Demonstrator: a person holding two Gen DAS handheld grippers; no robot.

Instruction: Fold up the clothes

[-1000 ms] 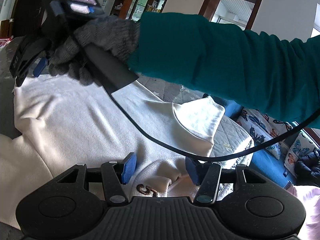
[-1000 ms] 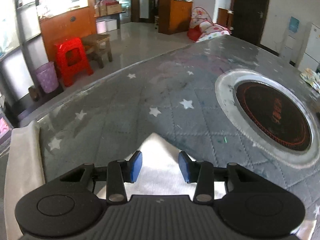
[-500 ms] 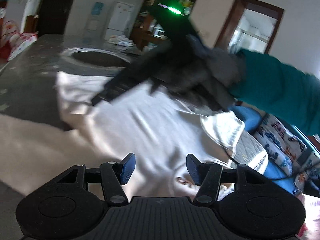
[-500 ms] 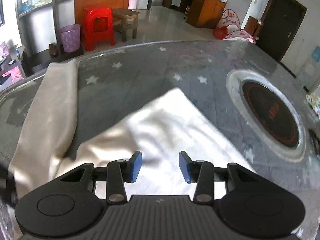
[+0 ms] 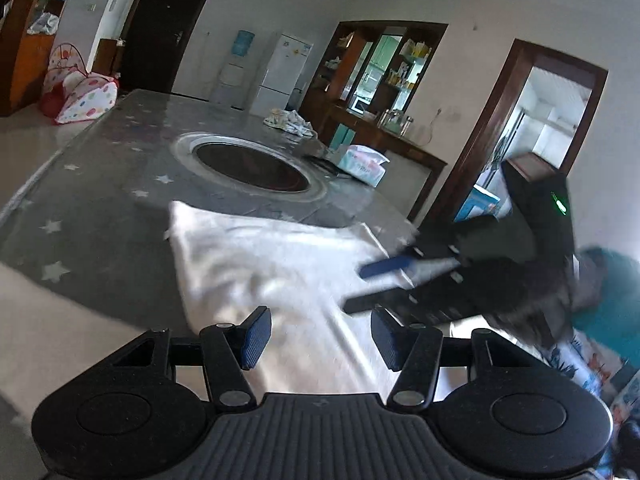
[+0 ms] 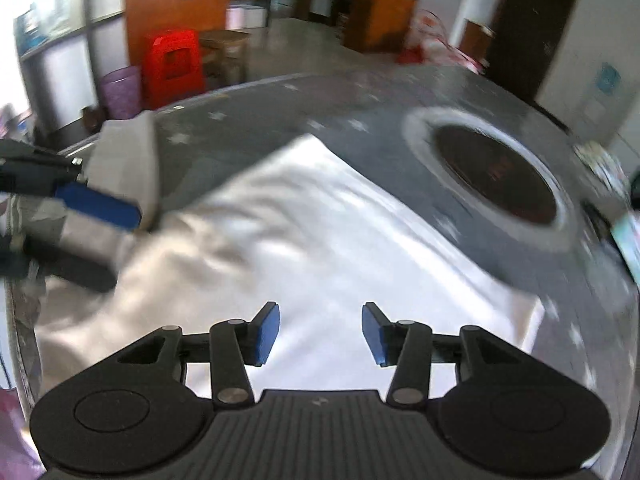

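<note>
We find the cream-white cloth garment point(image 6: 320, 232) lying partly folded on the grey star-patterned tabletop point(image 5: 100, 184). Left gripper point(image 5: 320, 338) jaws spread, empty; right gripper point(image 6: 319, 334) jaws opening, empty. Further folds remain.

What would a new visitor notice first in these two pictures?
First, the white garment spread over the grey star-patterned table, filling the middle of both views. Beyond it, a round dark burner is sunk in the tabletop. Both tools, left and right, hang above the cloth holding nothing.

White fridge point(image 5: 286, 74), red stool point(image 6: 174, 66)
</note>
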